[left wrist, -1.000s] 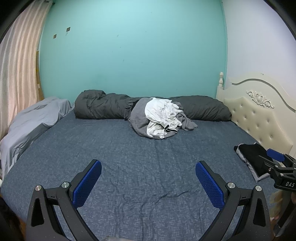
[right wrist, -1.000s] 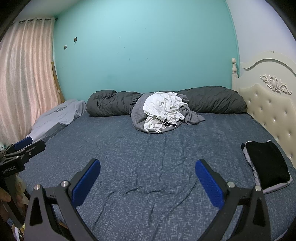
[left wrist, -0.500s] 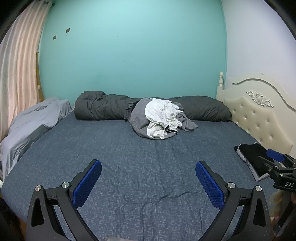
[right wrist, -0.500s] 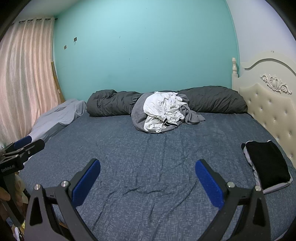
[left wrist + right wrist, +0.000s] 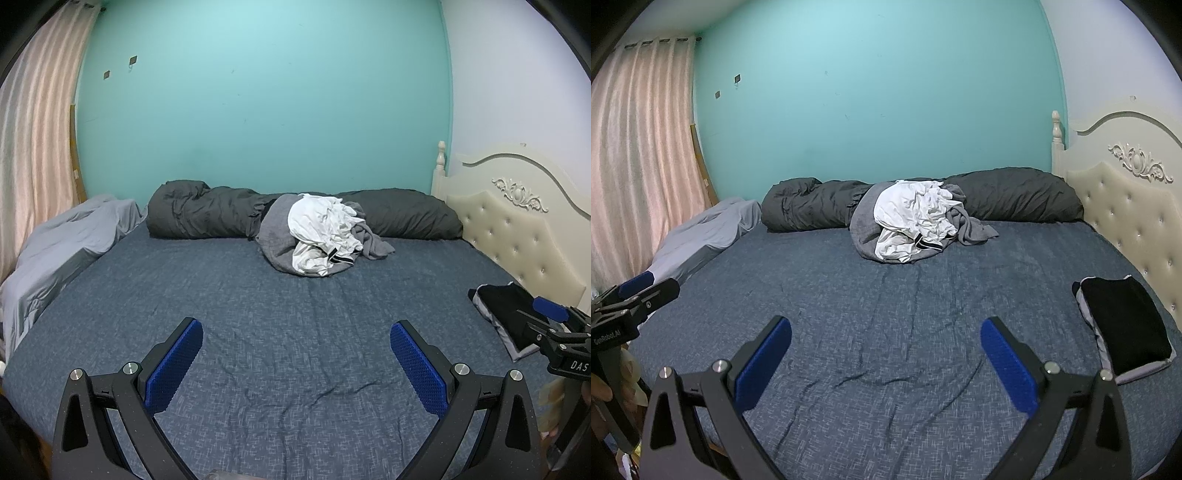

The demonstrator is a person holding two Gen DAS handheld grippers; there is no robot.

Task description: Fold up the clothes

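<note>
- Both the left gripper (image 5: 296,352) and the right gripper (image 5: 886,349) are spread wide with nothing in them, hovering over the blue-grey bedsheet (image 5: 258,314).
- The crumpled pile of white and grey clothes (image 5: 321,236) sits at the far side, against the dark grey rolled duvet (image 5: 207,212).
- The folded black garment (image 5: 1123,325) lies near the cream tufted headboard (image 5: 1134,206).
- My guess: the pile is soft, light and floppy, so pinch a hem or collar edge, not the bunched middle.

My right gripper (image 5: 554,325) shows only partly at the left-wrist view's edge — its jaw gap unreadable, and it hides part of the folded black garment (image 5: 506,299). The grey garment (image 5: 866,229) lies mostly buried under the white one (image 5: 912,218) — its shape unclear.
</note>
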